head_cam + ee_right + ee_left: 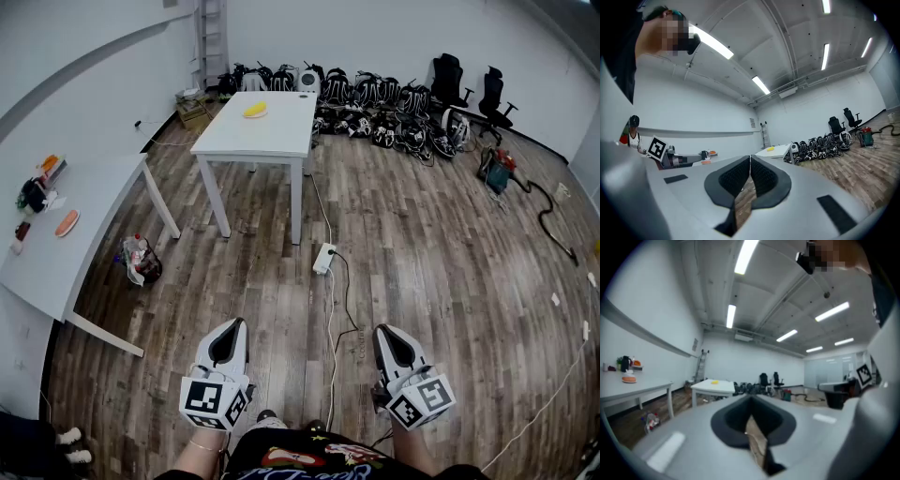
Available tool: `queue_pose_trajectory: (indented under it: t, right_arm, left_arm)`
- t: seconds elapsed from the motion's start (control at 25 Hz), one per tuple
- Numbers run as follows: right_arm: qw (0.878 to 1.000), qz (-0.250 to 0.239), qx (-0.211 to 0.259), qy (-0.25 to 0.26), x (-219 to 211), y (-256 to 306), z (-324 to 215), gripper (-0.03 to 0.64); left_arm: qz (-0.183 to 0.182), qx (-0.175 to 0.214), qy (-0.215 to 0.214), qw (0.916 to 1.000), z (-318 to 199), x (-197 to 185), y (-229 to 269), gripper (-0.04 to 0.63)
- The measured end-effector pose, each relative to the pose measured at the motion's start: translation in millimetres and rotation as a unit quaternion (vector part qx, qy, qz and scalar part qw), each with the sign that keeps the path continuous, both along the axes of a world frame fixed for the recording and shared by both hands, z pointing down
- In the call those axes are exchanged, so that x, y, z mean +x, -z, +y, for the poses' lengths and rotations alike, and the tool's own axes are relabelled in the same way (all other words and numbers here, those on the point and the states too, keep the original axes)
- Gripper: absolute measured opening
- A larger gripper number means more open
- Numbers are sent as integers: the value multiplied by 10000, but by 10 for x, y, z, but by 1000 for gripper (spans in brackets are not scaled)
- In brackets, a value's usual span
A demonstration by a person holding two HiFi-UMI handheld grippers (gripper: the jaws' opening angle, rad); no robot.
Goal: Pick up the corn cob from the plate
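The yellow corn cob lies on a white table far across the room; the plate under it is too small to make out. It shows as a small yellow spot in the left gripper view and the right gripper view. Both grippers are held level at waist height, several steps short of that table. My left gripper is shut, with nothing between its jaws. My right gripper is also shut and empty, its ribbed pads pressed together.
A long white table at the left carries an orange dish and small items. On the wooden floor lie a bag, a power strip and cables. Piled gear and office chairs line the back wall.
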State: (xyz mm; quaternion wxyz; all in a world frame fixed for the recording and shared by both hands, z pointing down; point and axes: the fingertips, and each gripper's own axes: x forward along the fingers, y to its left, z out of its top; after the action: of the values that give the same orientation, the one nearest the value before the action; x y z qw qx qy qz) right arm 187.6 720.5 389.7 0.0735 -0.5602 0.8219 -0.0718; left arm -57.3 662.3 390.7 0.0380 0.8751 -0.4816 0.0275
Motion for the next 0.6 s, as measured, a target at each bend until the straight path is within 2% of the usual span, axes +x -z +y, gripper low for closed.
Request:
queue_pose_trajectory:
  t: [0.16, 0.28, 0.4, 0.6]
  right_arm:
    - [9992, -202, -331, 6, 107, -290, 162, 15]
    - [9985, -327, -417, 127, 60, -349, 122, 15]
    - [9983, -227, -474, 242, 72, -396, -66, 15]
    - [9991, -120, -384, 126, 159, -288, -594, 15]
  left_arm:
    - [-216, -253, -27, 9994, 330, 126, -237, -3]
    - [-325, -376, 45, 9988, 320, 142, -345, -3]
    - [-218, -343, 74, 9991, 113, 188, -342, -3]
    - [9, -348, -5, 9994, -485, 291, -399, -3]
